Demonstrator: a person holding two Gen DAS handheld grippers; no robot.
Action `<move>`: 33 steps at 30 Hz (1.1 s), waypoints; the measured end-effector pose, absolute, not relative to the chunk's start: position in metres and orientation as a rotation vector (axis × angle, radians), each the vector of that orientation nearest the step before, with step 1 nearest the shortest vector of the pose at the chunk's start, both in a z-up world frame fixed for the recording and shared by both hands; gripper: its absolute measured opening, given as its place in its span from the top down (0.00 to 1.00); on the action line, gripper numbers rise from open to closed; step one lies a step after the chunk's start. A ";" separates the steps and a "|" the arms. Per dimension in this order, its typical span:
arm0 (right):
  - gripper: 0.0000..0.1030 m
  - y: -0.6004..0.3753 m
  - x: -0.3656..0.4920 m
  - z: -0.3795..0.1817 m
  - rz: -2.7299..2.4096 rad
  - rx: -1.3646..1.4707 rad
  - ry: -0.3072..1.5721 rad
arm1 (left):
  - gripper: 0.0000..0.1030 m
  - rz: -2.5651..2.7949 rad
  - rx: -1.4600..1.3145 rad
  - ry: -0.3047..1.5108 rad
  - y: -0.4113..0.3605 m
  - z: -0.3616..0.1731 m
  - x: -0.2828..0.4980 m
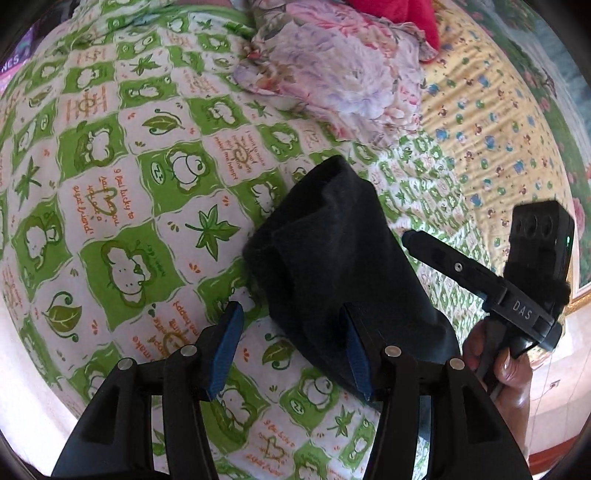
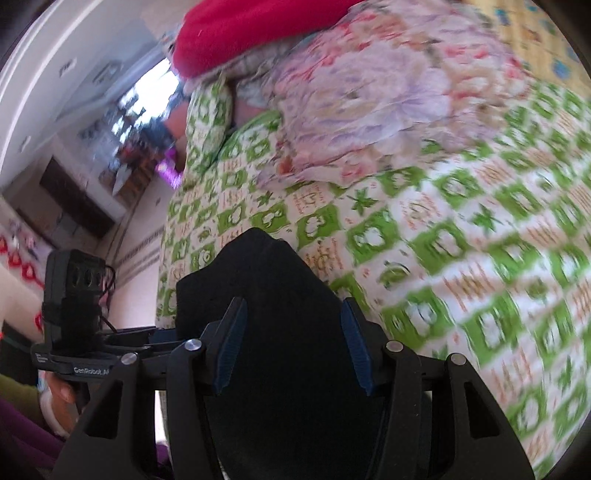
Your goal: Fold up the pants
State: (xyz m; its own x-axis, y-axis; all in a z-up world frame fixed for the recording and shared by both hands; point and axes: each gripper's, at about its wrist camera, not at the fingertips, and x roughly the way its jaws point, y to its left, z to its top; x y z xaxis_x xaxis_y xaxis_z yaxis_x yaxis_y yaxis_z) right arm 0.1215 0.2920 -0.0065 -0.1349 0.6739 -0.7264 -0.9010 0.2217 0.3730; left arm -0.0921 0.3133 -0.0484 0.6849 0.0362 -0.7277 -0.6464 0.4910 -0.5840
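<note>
black fabric, one item: the pants (image 1: 343, 258) are lying as a compact dark bundle on the green-and-white printed bedsheet (image 1: 110, 192), near the bed's edge, and they are looking already doubled over into a narrow stack, so you are judging the fold to be well along, with perhaps a last tidy or a final fold remaining; whether the layers are lining up is not showing. your left gripper (image 1: 291, 347) is standing spread, blue pads wide apart, the right-hand pad overlapping the bundle's near edge and pinching nothing. your right gripper (image 2: 293, 347) is likewise standing spread, the dark cloth filling the gap between its pads with no visible squeeze; whether the pads are touching it is not clear. further entries: a floral quilt (image 1: 343, 77) and a red cushion (image 1: 399, 14) are sitting heaped farther up the bed, well apart from the pants, beside a yellow printed sheet (image 1: 491, 122). readable writing: "das" on the right tool's body in the left view; "genrobot" on the left tool in the right view; "i feel lucky to" and "great friend!" on the bedsheet.
</note>
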 end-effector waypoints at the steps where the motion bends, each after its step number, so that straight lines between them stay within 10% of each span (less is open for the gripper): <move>1: 0.47 0.301 0.121 -0.008 1.413 -0.318 1.014 | 0.47 0.463 -0.982 0.712 0.313 -0.049 -0.092; 10: 0.47 0.348 0.130 -0.031 1.450 -0.445 1.100 | 0.49 0.488 -0.953 0.704 0.315 -0.052 -0.077; 17: 0.76 0.336 0.121 -0.024 1.460 -0.418 1.066 | 0.76 0.464 -0.927 0.689 0.314 -0.044 -0.067; 33: 0.80 0.214 0.118 0.057 1.461 -0.065 0.867 | 0.78 0.280 -0.720 0.592 0.243 0.054 -0.040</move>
State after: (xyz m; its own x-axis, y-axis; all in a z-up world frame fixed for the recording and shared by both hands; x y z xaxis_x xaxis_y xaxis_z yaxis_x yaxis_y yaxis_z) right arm 0.1181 0.2138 0.0569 -0.1271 0.8301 -0.5429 -0.8741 0.1650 0.4569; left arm -0.0404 0.2427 0.0544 0.8021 0.0413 -0.5958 -0.4346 0.7246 -0.5348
